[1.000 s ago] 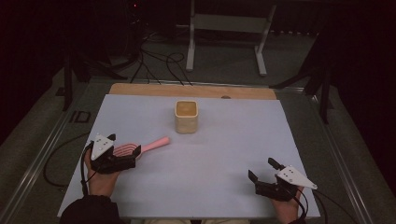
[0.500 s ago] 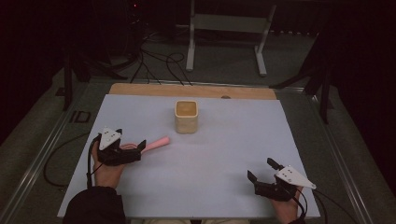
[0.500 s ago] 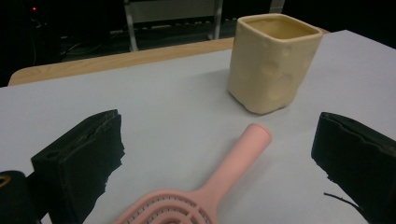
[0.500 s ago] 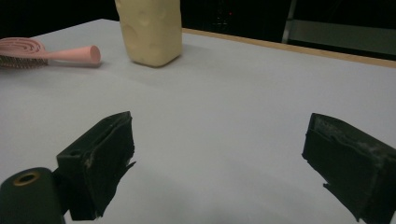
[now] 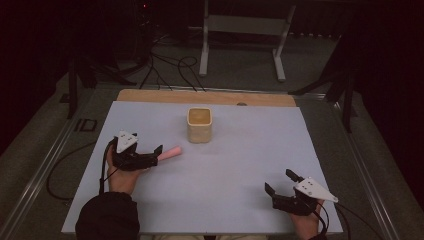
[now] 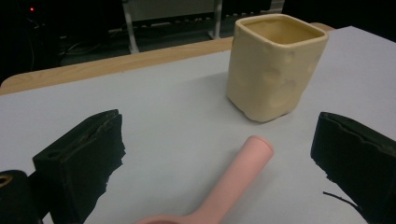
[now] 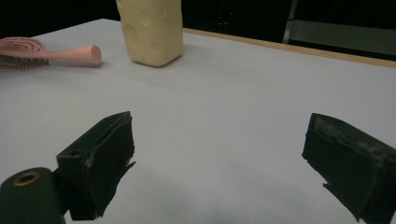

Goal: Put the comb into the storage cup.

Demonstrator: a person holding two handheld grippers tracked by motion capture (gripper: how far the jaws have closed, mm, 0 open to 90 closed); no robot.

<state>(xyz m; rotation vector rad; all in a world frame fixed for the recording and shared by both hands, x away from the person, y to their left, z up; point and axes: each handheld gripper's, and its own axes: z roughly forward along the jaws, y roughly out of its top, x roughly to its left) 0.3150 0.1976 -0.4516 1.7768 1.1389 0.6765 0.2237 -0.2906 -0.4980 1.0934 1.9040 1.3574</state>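
The left claw (image 5: pixel 152 155) stands wide, its two black jaws spread on either side of a pink hairbrush (image 5: pixel 170 152) that lies flat on the bench (image 5: pixel 240 165). In the left gripper view the brush's round handle (image 6: pixel 238 175) runs out ahead between the jaws, touching neither of them, and its head end sits low at the near edge of the picture, close to the root of the claw. The jaws are not closed on it.

Just beyond the handle's tip, ahead of the left claw and a little to its right, a cream square cup (image 6: pixel 275 65) stands upright on the bench, its mouth open to the top. The cup and the brush handle lie near each other but apart.

The right claw (image 5: pixel 281 183) is also wide and holds nothing, low over bare bench at the near right corner. From it, the cup (image 7: pixel 150 30) stands well ahead and to the left, and the hairbrush (image 7: pixel 46 53) lies farther left again, bristles down, handle pointing toward the cup. The two claws are well apart.
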